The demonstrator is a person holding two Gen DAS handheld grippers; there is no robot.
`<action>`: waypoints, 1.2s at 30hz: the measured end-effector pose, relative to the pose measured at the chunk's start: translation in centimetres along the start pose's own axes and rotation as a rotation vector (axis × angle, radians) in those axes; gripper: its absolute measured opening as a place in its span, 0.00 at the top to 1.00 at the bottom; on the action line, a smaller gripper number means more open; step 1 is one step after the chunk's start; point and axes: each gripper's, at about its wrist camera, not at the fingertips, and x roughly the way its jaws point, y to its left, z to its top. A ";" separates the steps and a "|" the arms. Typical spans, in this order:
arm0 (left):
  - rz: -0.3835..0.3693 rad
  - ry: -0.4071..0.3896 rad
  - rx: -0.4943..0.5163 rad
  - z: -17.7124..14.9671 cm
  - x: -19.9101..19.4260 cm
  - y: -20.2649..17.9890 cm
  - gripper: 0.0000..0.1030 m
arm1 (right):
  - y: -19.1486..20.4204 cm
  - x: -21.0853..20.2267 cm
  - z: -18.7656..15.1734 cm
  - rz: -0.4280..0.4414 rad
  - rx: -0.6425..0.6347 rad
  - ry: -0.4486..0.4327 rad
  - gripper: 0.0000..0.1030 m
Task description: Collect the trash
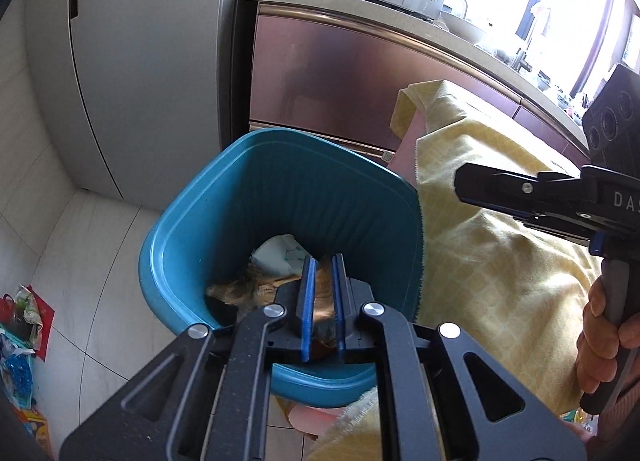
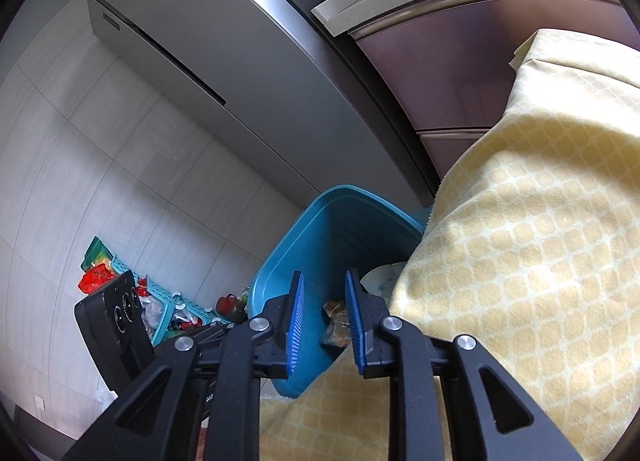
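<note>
We are at the drop: our left gripper point(image 1: 322, 293) hangs over the teal plastic bin point(image 1: 192, 233), jaws narrow around a brown crinkly wrapper point(image 1: 325, 321). Our right gripper point(image 2: 324, 317), jaws parted and empty, hovers alongside. Next: part the left jaws wider.

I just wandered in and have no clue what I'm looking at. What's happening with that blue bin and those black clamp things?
A person is tidying up trash with a hand-held gripper in each hand. The left gripper hangs over the open blue bin, with a brownish wrapper seen between its narrowly parted fingers; whether it grips it is unclear. A white crumpled piece already lies in the bin. The right gripper, open and empty, hovers by the bin beside a yellow cloth.
</note>
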 end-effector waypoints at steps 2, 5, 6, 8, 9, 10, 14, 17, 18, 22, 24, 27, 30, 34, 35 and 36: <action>-0.002 -0.005 -0.003 -0.2 -0.2 0.0 0.89 | -0.1 -0.6 -0.1 0.003 0.000 -0.007 0.79; -0.008 -0.025 0.001 -0.3 -0.9 -0.2 0.84 | -0.5 -1.9 -0.4 0.000 -0.009 -0.023 0.75; -0.012 -0.033 0.005 -0.3 -1.3 -0.4 0.83 | -0.6 -2.5 -0.5 -0.002 -0.014 -0.029 0.75; -0.023 -0.057 0.019 -0.4 -2.0 -1.0 0.75 | -0.7 -3.7 -0.8 -0.005 -0.031 -0.046 0.73; -0.032 -0.069 0.027 -0.4 -2.5 -1.3 0.73 | -0.7 -4.4 -1.0 -0.011 -0.038 -0.057 0.71; -0.043 -0.082 0.038 -0.3 -3.0 -1.8 0.69 | -0.7 -5.1 -1.2 -0.015 -0.049 -0.067 0.70; -0.099 -0.130 0.100 -0.2 -4.7 -4.2 0.58 | -0.8 -8.6 -2.0 -0.045 -0.089 -0.125 0.66; -0.142 -0.150 0.158 -0.1 -5.6 -6.7 0.55 | -1.2 -11.4 -2.8 -0.075 -0.102 -0.173 0.66; -0.157 -0.154 0.176 -0.1 -5.8 -7.7 0.55 | -1.5 -12.5 -3.2 -0.088 -0.105 -0.192 0.66; -0.233 -0.154 0.251 -0.2 -6.2 -11.9 0.54 | -2.6 -16.5 -4.7 -0.147 -0.100 -0.260 0.66; -0.272 -0.148 0.290 -0.3 -6.2 -14.1 0.54 | -3.3 -18.6 -5.6 -0.183 -0.090 -0.294 0.66; -0.329 -0.127 0.339 -0.9 -5.8 -17.5 0.53 | -4.8 -21.7 -6.8 -0.239 -0.054 -0.342 0.66; -0.394 -0.098 0.382 -1.4 -5.3 -21.1 0.53 | -6.8 -25.2 -8.6 -0.309 -0.013 -0.389 0.66; -0.478 -0.057 0.449 -2.7 -4.7 -25.9 0.53 | -9.8 -29.3 -10.5 -0.391 0.067 -0.453 0.66; -0.502 -0.043 0.465 -3.0 -4.4 -27.1 0.52 | -10.5 -30.1 -10.9 -0.410 0.088 -0.467 0.66; -0.525 -0.027 0.481 -3.3 -4.3 -28.3 0.52 | -11.2 -30.9 -11.5 -0.432 0.109 -0.481 0.66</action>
